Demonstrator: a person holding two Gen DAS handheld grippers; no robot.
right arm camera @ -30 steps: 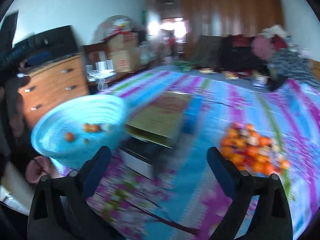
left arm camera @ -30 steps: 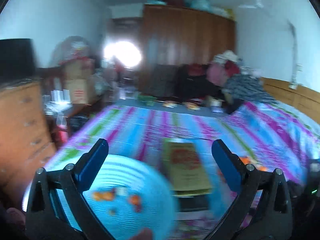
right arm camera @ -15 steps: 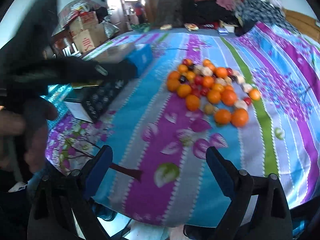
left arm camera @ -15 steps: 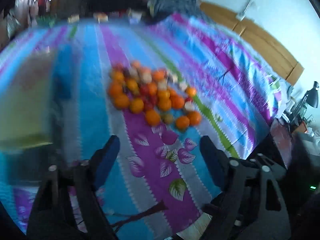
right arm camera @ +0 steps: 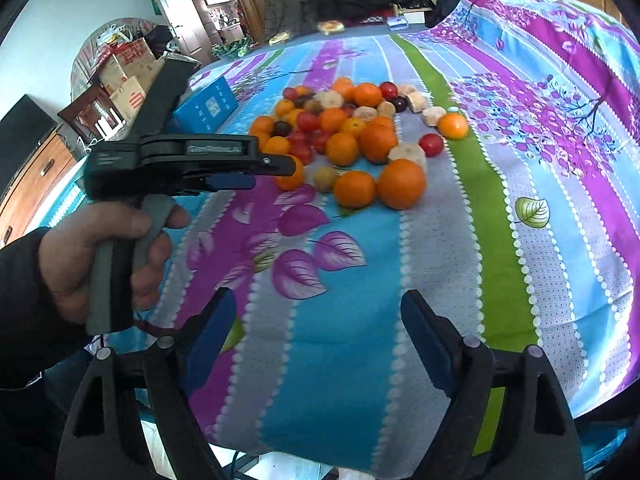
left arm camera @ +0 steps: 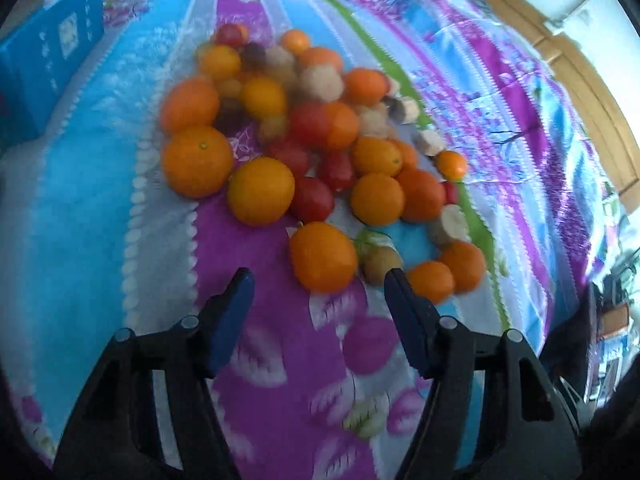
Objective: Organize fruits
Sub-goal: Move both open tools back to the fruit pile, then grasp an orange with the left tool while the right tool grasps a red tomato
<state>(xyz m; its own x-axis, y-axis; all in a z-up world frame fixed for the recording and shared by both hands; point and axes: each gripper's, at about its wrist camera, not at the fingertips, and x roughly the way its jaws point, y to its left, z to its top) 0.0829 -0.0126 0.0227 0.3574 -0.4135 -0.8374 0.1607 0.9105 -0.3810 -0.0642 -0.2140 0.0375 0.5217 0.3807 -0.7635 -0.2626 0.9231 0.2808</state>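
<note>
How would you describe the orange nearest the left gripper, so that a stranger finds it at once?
On the striped floral bedspread lies a pile of fruit. At the pile's near edge, just ahead of the left gripper, whose jaws are closing with nothing between them, sits one large orange. It lies apart from the main cluster, beside a small yellowish-brown fruit.

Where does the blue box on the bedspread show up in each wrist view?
Left wrist: the blue box sits at the far left edge, upper part, left of the fruit pile.
Right wrist: it lies upper left of centre, partly behind the left gripper.
Shared landmark: the fruit pile, beside the box in both.
</note>
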